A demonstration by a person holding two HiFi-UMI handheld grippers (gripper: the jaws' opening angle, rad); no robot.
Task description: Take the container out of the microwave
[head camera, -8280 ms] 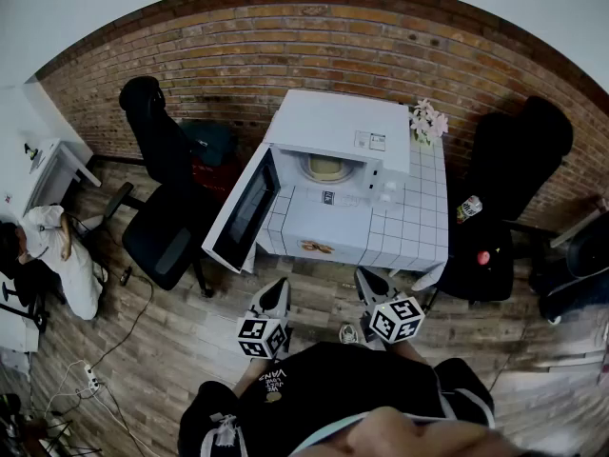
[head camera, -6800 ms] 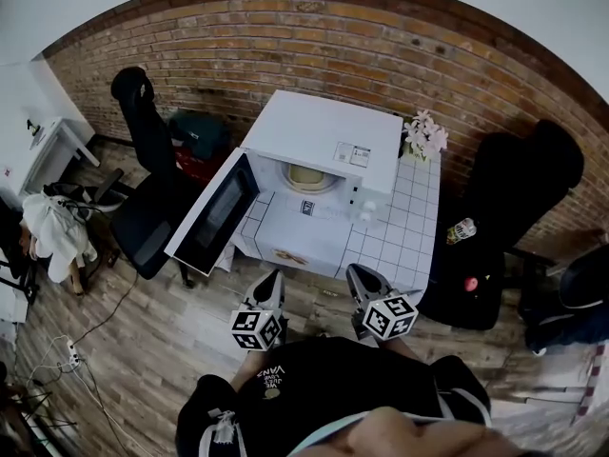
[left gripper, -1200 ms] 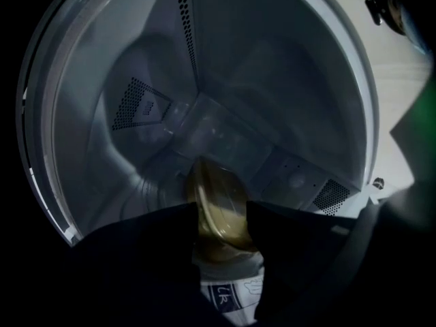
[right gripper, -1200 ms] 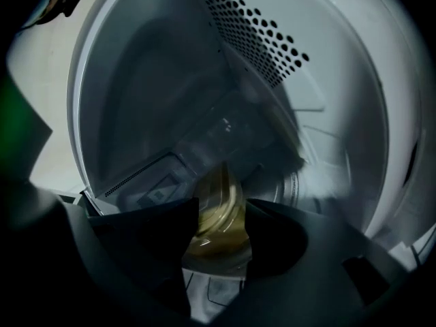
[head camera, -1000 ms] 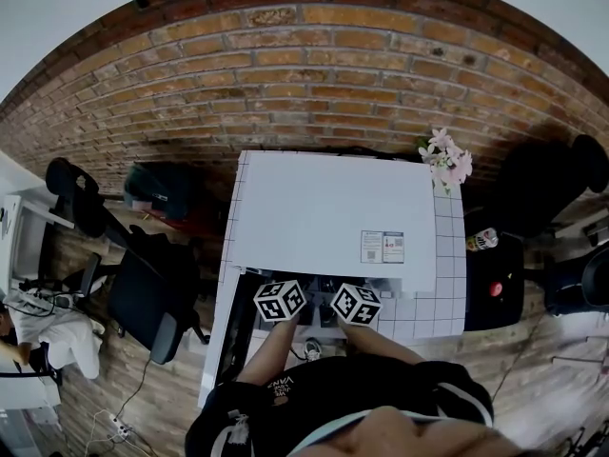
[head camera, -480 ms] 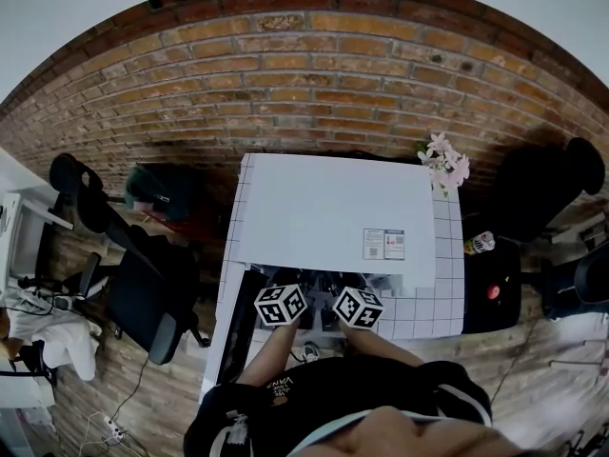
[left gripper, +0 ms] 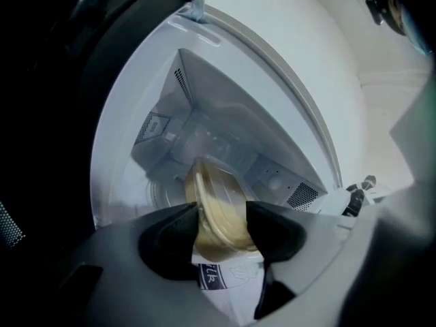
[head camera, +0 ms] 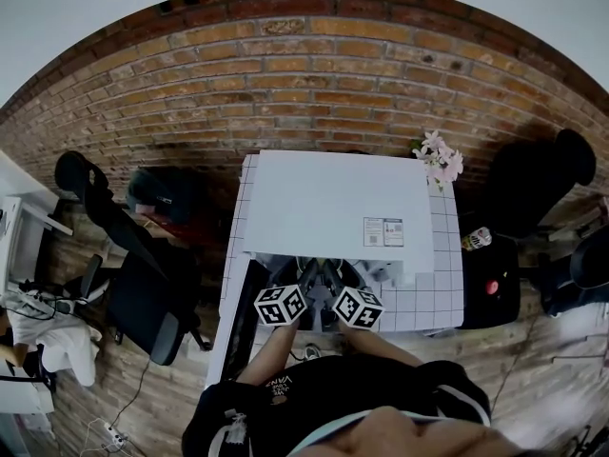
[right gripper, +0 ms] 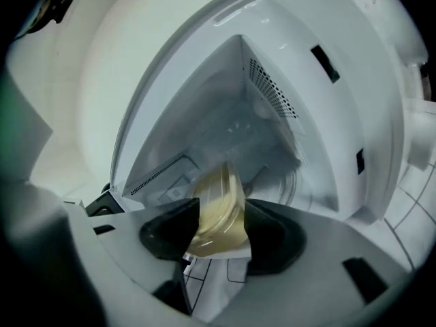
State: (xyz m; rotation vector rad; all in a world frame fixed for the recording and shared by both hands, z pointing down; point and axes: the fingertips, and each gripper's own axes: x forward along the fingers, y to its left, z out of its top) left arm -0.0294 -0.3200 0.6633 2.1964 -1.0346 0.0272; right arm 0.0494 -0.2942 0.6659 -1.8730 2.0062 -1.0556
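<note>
1. The left gripper (left gripper: 221, 218) has its fingers clamped on the container (left gripper: 212, 199), with a pad pressed against each side.
2. The right gripper (right gripper: 221, 225) grips the same container likewise.
3. The container sits between both finger pairs, and the open microwave (left gripper: 129, 135) cavity lies just beyond the fingertips.

Glossy clear plastic of the container (left gripper: 218, 213) catches the light inside the microwave (head camera: 333, 208), its white shell smooth and satin. At 12 o'clock, a rough matt brick wall (head camera: 304, 74); at 8 o'clock, a grained wood-plank floor (head camera: 133, 398); at 3 o'clock, a table (head camera: 445, 284) topped in glazed white tiles.
</note>
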